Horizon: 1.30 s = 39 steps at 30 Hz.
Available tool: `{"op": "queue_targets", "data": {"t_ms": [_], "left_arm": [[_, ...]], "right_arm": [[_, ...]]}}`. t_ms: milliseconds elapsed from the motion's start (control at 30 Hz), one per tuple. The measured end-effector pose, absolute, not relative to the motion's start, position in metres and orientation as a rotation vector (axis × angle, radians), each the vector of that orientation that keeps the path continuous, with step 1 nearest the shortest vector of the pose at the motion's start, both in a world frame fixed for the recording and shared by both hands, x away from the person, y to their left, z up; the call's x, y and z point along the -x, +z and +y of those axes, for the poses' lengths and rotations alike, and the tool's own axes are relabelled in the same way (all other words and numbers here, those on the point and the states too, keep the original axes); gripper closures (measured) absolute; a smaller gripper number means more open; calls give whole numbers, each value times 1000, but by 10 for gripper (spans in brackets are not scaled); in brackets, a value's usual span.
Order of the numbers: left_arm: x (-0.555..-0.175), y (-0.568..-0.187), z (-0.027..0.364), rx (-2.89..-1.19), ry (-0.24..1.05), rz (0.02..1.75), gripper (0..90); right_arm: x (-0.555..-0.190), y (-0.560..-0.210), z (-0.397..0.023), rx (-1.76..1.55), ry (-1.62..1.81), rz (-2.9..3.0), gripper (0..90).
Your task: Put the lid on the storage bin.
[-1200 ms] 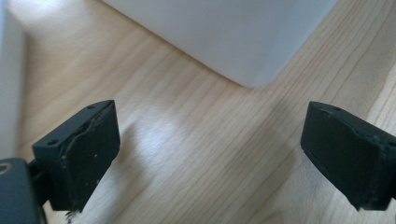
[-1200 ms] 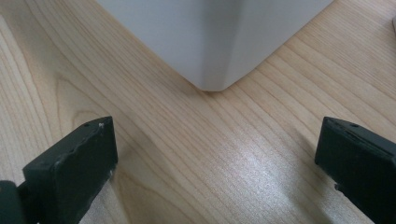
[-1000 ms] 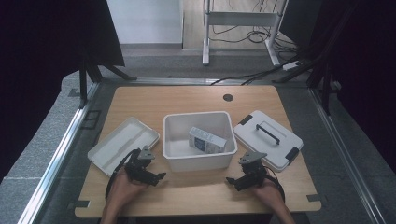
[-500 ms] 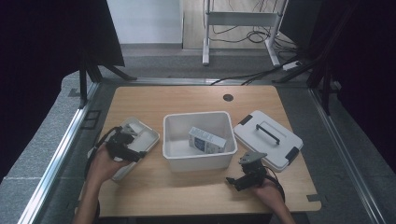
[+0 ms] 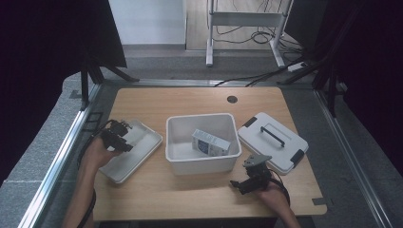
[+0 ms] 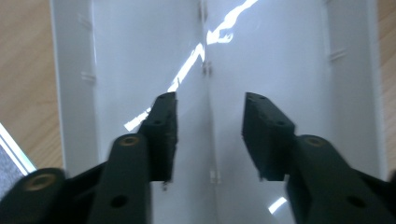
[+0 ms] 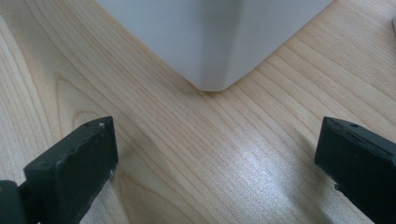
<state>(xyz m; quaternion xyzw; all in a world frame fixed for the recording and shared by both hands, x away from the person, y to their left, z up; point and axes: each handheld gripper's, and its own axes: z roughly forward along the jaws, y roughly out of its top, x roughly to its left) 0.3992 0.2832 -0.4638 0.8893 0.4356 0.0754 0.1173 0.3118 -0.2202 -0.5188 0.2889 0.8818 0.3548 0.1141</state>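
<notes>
Left gripper point(image 5: 124, 135) hangs over the near-left end of the shallow white tray point(image 5: 142, 147), at the table's left side. Its own view shows what the high view cannot: the jaws, which have just been closing, stand partly apart above the tray's glossy floor point(image 6: 280, 60), with nothing between them, though whether the tips touch the plastic is hard to tell. At the centre sits the white bin point(image 5: 180, 152), a small printed box point(image 5: 210, 141) inside it. Right of it lies the white lid point(image 5: 280, 152) with its black handle. Right gripper point(image 5: 248, 179) rests near the bin's front right corner point(image 7: 210, 56), jaws spread wide over bare wood. The wooden table point(image 5: 190, 102) stands on grey floor, black curtains at both sides.
</notes>
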Motion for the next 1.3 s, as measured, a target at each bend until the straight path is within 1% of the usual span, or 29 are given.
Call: {"op": "queue_targets", "data": {"t_ms": [67, 100, 167, 200, 233, 333, 367, 433, 600, 867, 1033, 1167, 1300], "left_arm": [[-402, -470, 285, -2612, 206, 1303, 650], [-403, -471, 285, -2611, 199, 1310, 696], [-406, -474, 287, -2610, 135, 1291, 763], [-406, -473, 287, -2618, 117, 1280, 820], [-406, -474, 285, -2618, 126, 1276, 861], [-407, -472, 283, -2646, 145, 1279, 893], [-407, -471, 282, -2671, 150, 1242, 893], [-407, -468, 281, -2671, 147, 1227, 893], [-404, -447, 281, -2725, 157, 1102, 893], [-398, -400, 289, -2733, 182, 966, 893], [-393, -369, 293, -2743, 221, 898, 894], [-389, -344, 288, -2749, 241, 838, 893], [-387, -322, 275, -2758, 246, 755, 894]], "right_arm": [[-312, -519, -220, -847, 1041, 2585, 0], [-312, -519, -220, -847, 1041, 2586, 0], [-312, -519, -220, -847, 1040, 2586, 0], [-312, -519, -220, -847, 1041, 2586, 0], [-312, -519, -220, -848, 1041, 2586, 0], [-312, -519, -220, -848, 1041, 2586, 0], [-312, -519, -220, -847, 1041, 2586, 0], [-312, -519, -220, -848, 1041, 2586, 0], [-312, -519, -220, -848, 1040, 2586, 0], [-312, -519, -220, -848, 1039, 2587, 0], [-312, -519, -220, -847, 1039, 2587, 0], [-312, -519, -220, -849, 1039, 2588, 0], [-312, -519, -220, -850, 1039, 2586, 0]]}}
